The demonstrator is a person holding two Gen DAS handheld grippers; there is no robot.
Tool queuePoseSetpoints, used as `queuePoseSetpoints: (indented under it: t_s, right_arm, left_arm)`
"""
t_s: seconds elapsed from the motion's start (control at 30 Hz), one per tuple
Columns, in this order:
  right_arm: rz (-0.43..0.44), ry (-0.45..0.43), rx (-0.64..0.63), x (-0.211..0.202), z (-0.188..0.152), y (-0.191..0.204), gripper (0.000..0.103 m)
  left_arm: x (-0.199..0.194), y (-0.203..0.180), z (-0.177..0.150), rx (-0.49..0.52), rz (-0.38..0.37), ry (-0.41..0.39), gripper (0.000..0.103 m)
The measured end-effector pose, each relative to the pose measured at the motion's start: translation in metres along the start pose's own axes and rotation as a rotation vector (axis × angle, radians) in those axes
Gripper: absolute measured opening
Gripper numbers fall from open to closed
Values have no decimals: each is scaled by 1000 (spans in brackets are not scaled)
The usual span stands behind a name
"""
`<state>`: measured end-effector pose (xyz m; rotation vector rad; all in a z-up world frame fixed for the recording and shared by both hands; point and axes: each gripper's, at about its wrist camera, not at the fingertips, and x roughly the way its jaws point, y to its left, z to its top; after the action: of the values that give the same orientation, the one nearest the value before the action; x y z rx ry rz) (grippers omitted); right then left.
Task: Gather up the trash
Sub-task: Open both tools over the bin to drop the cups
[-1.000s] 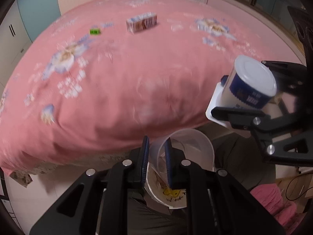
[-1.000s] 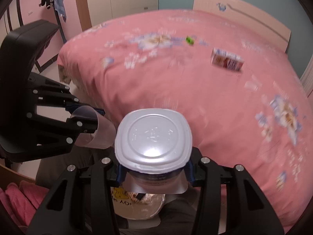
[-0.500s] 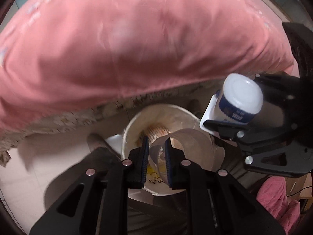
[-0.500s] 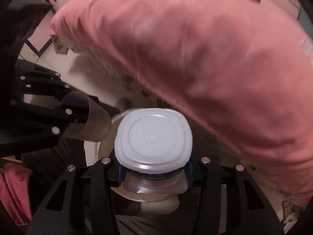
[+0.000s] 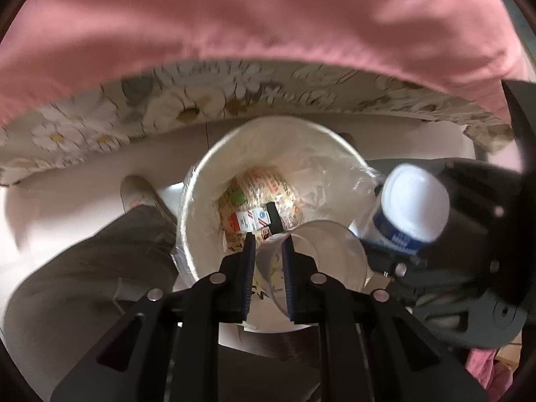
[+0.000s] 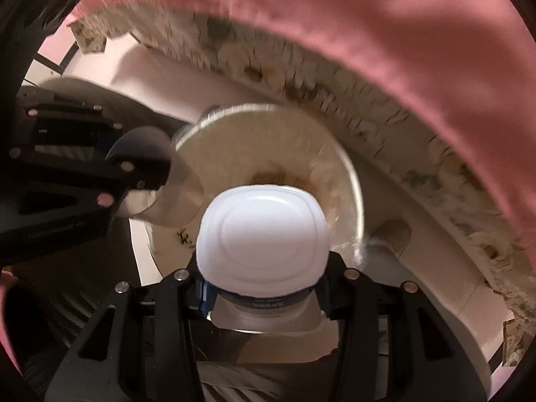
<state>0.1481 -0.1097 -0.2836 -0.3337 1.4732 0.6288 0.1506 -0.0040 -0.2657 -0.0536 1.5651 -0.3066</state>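
— How are the two grippers held?
— Both point steeply down. The left black two-finger gripper has its blue-padded jaws pinched on a clear plastic cup's wall.
— The right one?
— The right black gripper clamps a white-lidded blue-labelled tub.

- Left wrist view: we looked steeply down, close over the trash bin.
- Right wrist view: the same, from its opposite side.
- We shared the bin and pink bedspread.
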Motion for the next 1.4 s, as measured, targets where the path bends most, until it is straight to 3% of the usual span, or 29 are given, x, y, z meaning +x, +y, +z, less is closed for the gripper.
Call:
queuePoseSetpoints:
  t_s: [0.37,0.77,0.83,0.93,1.23,1.4]
  right_arm:
    - [18,175,87,72,-3,-2,48]
    - [44,244,189,109,3,-9,50]
    - [30,258,188,113,2,-10,55]
    - [31,267,185,116,2,-11,57]
    - [53,246,188,108,1,-11,58]
    - [50,193,165,79,2,-6,58]
  left_arm:
    - [53,25,4,-127,-36,90,19]
    - [90,35,7,-173,-46,157,19]
    - [92,38,7,-190,-61,171,30]
    - [91,39,8,-197,-46,163,43]
    - [91,37,7,-180,-42,166,44]
    - [71,35,4,-168,-52,126,44]
